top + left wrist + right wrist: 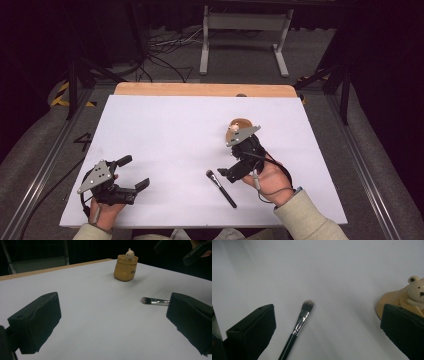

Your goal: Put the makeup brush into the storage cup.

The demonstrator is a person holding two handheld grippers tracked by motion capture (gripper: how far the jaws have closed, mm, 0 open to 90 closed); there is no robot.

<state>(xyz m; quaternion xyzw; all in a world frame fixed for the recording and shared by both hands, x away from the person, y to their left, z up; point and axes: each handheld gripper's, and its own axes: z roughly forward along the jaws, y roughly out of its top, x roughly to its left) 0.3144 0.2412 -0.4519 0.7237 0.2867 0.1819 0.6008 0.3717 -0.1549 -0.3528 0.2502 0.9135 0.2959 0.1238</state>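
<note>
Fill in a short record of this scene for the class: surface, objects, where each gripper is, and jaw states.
surface: white table top with a wooden far edge
brush: makeup brush lying flat, bristles pointing away from the person
pot: tan holder standing upright, a small bear figure at its rim
left gripper: at near left, open, holding nothing
right gripper: just above the brush, open, holding nothing
contact: neither gripper touches brush or holder

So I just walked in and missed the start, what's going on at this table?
A person holds a gripper in each hand over a white table. Neither is gripping anything. The right gripper is open just above a black makeup brush lying flat, its bristles pointing away from the person. The left gripper is open too, off to the side. A small tan pot with a bear figure stands upright behind the brush.
</note>
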